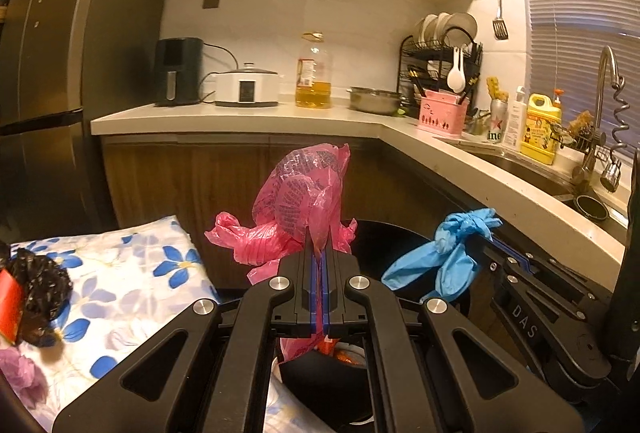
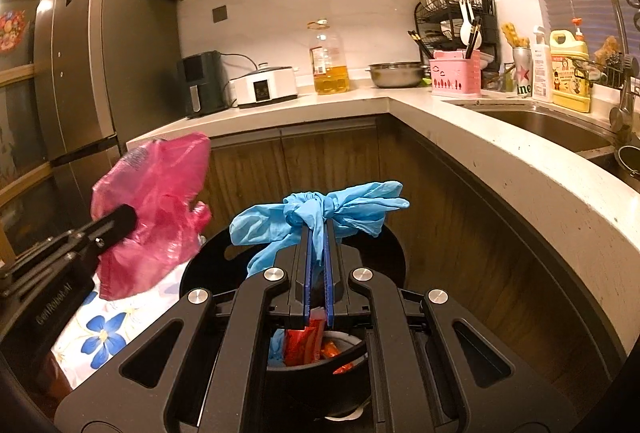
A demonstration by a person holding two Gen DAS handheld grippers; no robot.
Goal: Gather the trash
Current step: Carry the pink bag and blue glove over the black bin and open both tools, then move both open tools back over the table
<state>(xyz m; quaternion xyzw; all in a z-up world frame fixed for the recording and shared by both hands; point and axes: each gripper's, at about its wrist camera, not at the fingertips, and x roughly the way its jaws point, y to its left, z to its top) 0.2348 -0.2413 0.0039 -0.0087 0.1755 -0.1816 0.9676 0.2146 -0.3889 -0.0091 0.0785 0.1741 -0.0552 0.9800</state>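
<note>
My left gripper (image 1: pixel 319 241) is shut on a crumpled pink plastic bag (image 1: pixel 304 185), which stands up above the fingertips and hangs down below them. To its right, my right gripper (image 2: pixel 318 229) is shut on a knotted bundle of blue gloves (image 2: pixel 352 201). Both hang over a black bin (image 2: pixel 352 357) that holds red and orange wrappers (image 2: pixel 304 345), its round lid (image 2: pixel 394 253) raised behind. In the right wrist view the left gripper (image 2: pixel 124 215) and the pink bag (image 2: pixel 152 201) show at the left. The left wrist view shows the blue gloves (image 1: pixel 452 249) at the right.
A table with a floral cloth (image 1: pixel 120 273) stands left of the bin, bearing a crumpled black bag (image 1: pixel 40 285) with a red wrapper. An L-shaped counter (image 2: pixel 500 145) with a sink (image 2: pixel 552 129), appliances and bottles wraps behind and to the right. A fridge (image 2: pixel 88 73) stands at the left.
</note>
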